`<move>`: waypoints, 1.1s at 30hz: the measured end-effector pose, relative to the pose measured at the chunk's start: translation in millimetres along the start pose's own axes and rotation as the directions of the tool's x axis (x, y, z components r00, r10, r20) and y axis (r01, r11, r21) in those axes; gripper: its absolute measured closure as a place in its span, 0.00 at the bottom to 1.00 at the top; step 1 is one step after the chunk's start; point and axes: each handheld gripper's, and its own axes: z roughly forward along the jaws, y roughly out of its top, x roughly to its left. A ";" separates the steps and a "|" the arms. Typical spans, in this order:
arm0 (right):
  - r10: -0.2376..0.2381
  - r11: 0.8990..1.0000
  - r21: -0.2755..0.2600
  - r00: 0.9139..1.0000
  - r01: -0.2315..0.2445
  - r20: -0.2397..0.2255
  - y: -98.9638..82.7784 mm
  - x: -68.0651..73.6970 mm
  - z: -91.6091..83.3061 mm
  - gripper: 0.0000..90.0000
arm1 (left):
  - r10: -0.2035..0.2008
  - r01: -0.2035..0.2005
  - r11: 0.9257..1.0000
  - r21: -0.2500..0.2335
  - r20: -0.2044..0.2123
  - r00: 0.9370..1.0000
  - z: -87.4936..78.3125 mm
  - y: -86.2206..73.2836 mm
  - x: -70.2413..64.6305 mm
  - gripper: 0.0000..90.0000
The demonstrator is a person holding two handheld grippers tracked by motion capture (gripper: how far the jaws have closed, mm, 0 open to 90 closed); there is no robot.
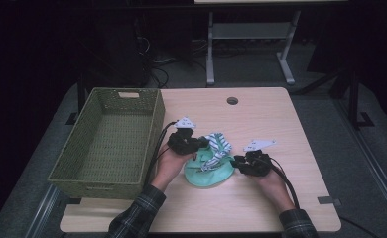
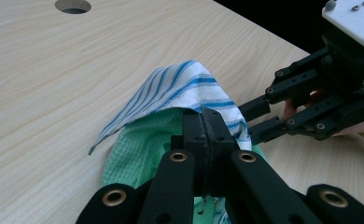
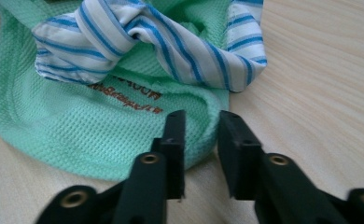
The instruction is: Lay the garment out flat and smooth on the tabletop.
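Observation:
A mint-green waffle cloth [image 1: 209,174] lies crumpled mid-table, with a white cloth with blue stripes [image 1: 219,144] bunched on top of it. My left gripper [image 1: 204,144] comes in from the left and is shut on the striped cloth [image 2: 180,88], which tents up over its tips [image 2: 203,117] with green cloth [image 2: 133,154] beneath. My right gripper [image 1: 236,161] sits low at the green cloth's right edge. In the right gripper view its jaws [image 3: 201,122] stand a little apart, with the folded hem of the green cloth [image 3: 77,126] reaching into the gap, below the striped cloth [image 3: 147,37].
A green woven basket [image 1: 102,184] stands empty at the table's left edge, close to my left forearm. The wooden table [image 1: 266,119] has a round cable hole [image 1: 232,100] at the back. A desk frame and cables stand on the floor beyond.

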 end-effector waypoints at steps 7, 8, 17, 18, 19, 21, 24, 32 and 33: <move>-0.018 1.000 -0.018 1.000 0.018 0.012 -1.7 -3.0 -11.4 0.98 | 0.000 0.000 1.000 -0.012 -0.003 1.000 -1.9 0.9 0.1 0.99; -0.021 1.000 -0.015 1.000 0.021 0.012 -2.5 -2.6 -14.6 0.98 | 0.001 -0.001 1.000 -0.014 -0.005 1.000 -2.2 1.0 0.2 0.99; -0.033 0.999 -0.009 0.999 0.033 0.029 -19.5 -2.3 -43.4 0.99 | 0.000 0.000 1.000 -0.018 -0.011 1.000 -3.5 2.6 0.3 0.99; -0.033 0.999 0.005 0.999 0.033 0.035 -22.2 -2.1 -46.0 0.99 | 0.002 -0.002 1.000 -0.015 -0.012 1.000 -3.2 2.8 0.5 0.99; -0.036 0.999 0.008 0.999 0.036 0.039 -26.0 -1.8 -49.6 0.99 | 0.002 -0.002 1.000 -0.014 -0.013 1.000 -2.7 2.9 0.6 0.99; -0.032 0.999 0.010 0.999 0.032 0.040 -32.1 -1.8 -54.8 0.99 | 0.000 0.000 1.000 -0.016 -0.014 1.000 -1.3 3.4 0.6 0.99; -0.028 0.999 0.023 0.999 0.027 0.043 -41.8 -0.9 -61.9 0.99 | 0.006 -0.006 1.000 -0.010 -0.023 1.000 1.7 4.7 2.0 0.99; -0.031 0.999 0.046 0.999 0.029 0.045 -61.3 2.4 -77.0 0.99 | 0.001 0.000 1.000 0.004 -0.080 0.997 9.8 4.6 7.8 0.99; -0.029 0.999 0.046 0.999 0.027 0.042 -63.7 3.2 -79.2 0.99 | 0.006 -0.005 1.000 0.010 -0.099 0.995 11.0 4.3 9.5 0.99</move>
